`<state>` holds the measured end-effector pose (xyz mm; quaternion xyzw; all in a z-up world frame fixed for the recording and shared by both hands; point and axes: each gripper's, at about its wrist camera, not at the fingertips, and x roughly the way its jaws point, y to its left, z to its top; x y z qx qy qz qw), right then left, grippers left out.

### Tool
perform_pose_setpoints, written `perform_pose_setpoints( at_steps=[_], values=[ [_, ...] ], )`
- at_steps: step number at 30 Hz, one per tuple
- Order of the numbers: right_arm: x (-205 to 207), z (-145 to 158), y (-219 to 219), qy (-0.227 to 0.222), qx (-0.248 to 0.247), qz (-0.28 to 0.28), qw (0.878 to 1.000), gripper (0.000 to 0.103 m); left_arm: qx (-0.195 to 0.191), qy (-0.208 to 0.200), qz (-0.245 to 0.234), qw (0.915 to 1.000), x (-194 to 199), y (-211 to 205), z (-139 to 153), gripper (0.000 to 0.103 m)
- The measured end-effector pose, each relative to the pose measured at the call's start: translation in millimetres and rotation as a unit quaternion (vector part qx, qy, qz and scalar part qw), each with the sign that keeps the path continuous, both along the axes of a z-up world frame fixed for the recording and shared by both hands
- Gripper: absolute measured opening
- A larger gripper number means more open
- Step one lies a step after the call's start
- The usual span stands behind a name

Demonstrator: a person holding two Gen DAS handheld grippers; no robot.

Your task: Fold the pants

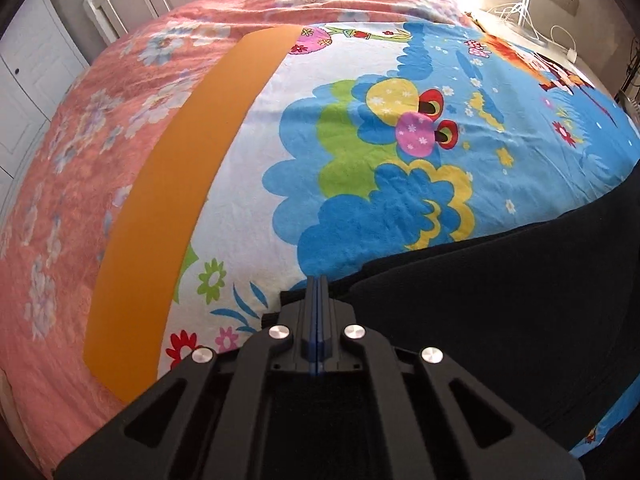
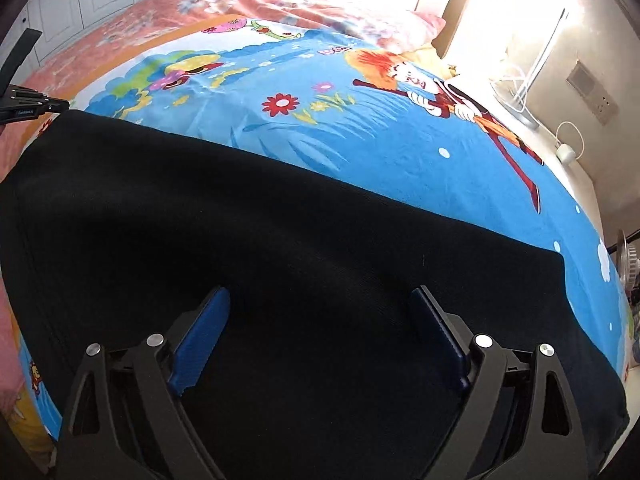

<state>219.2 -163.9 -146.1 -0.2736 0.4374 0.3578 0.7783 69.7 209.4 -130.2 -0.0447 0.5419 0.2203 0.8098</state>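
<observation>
The black pants (image 2: 260, 240) lie spread across the cartoon-print blanket (image 2: 320, 128) on the bed, filling the near half of the right wrist view. They also show at the right of the left wrist view (image 1: 500, 300). My left gripper (image 1: 317, 280) is shut, its blue pads pressed together at the left edge of the pants; whether cloth is pinched between them is hidden. It also shows at the far left of the right wrist view (image 2: 60, 106). My right gripper (image 2: 320, 300) is open, its blue pads (image 2: 200, 336) wide apart just above the pants.
An orange band (image 1: 172, 200) borders the blanket (image 1: 400, 140), with a pink floral bedspread (image 1: 60, 200) beyond it. White cupboard doors (image 1: 28, 80) stand at the left. A bedside surface with cables and a charger (image 2: 566, 152) lies at the right by the wall.
</observation>
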Motion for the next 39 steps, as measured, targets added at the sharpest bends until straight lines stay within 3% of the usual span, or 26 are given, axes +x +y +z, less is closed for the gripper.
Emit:
perform_pose_setpoints(
  at_steps=[3,4,5,6,7,8,9,12,13,14,15,18,20,24,26,28,30,32,34,37,39],
  values=[
    [5,-3,-4,0.003,0.018,-0.011,1.000,0.090,0.031,-0.067,0.016,0.9971,-4,5,29,0.001],
    [5,-3,-4,0.001,0.019,-0.014,1.000,0.091,0.024,-0.080,0.003,0.9965,-4,0,37,0.025],
    [5,-3,-3,-0.002,0.019,-0.017,1.000,0.091,0.006,-0.080,-0.018,0.9966,0,-6,40,0.058],
    [5,-3,-3,-0.003,0.019,-0.019,1.000,0.091,-0.018,-0.069,-0.056,0.9958,4,-16,39,0.064],
    [6,-3,-2,-0.003,0.021,-0.020,1.000,0.091,-0.019,-0.048,-0.099,0.9938,10,-30,36,0.063],
    [6,-3,-2,-0.003,0.022,-0.020,1.000,0.092,0.010,-0.021,-0.124,0.9920,15,-44,30,0.061],
    [6,-3,-3,-0.003,0.025,-0.021,0.999,0.092,0.032,0.005,-0.140,0.9897,21,-53,23,0.061],
    [5,-3,-3,-0.007,0.028,-0.023,0.999,0.092,0.046,0.056,-0.173,0.9822,33,-66,-2,0.052],
    [5,-3,-3,-0.008,0.028,-0.023,0.999,0.092,0.041,0.072,-0.189,0.9785,37,-70,-10,0.039],
    [5,-3,-3,-0.008,0.028,-0.023,0.999,0.092,0.032,0.092,-0.208,0.9733,42,-74,-16,0.010],
    [5,-3,-4,-0.007,0.029,-0.023,0.999,0.092,0.037,0.108,-0.215,0.9700,46,-77,-21,0.004],
    [6,-4,-4,-0.007,0.033,-0.023,0.999,0.092,0.049,0.105,-0.183,0.9762,59,-70,-16,0.004],
    [5,-4,-4,-0.010,0.034,-0.023,0.999,0.092,0.092,0.087,-0.143,0.9815,62,-62,-9,0.000],
    [5,-4,-5,-0.011,0.037,-0.023,0.999,0.092,0.084,0.014,-0.132,0.9877,58,-71,14,0.005],
    [5,-4,-5,-0.014,0.037,-0.024,0.999,0.092,0.033,-0.040,-0.156,0.9864,54,-90,30,0.046],
    [4,-4,-5,-0.017,0.037,-0.025,0.999,0.092,0.003,-0.064,-0.213,0.9749,56,-120,31,0.054],
    [3,-4,-5,-0.020,0.037,-0.025,0.999,0.092,0.028,-0.039,-0.254,0.9661,64,-148,17,0.054],
    [3,-4,-4,-0.022,0.037,-0.025,0.999,0.092,0.045,-0.014,-0.265,0.9632,76,-160,-2,0.053],
    [3,-4,-5,-0.023,0.037,-0.025,0.999,0.092,0.055,0.002,-0.264,0.9629,85,-162,-16,0.054],
    [3,-4,-5,-0.025,0.038,-0.025,0.999,0.092,0.054,-0.002,-0.253,0.9659,91,-156,-14,0.045],
    [2,-4,-5,-0.026,0.038,-0.025,0.999,0.092,0.084,-0.005,-0.227,0.9703,94,-151,-16,0.017]
  ],
)
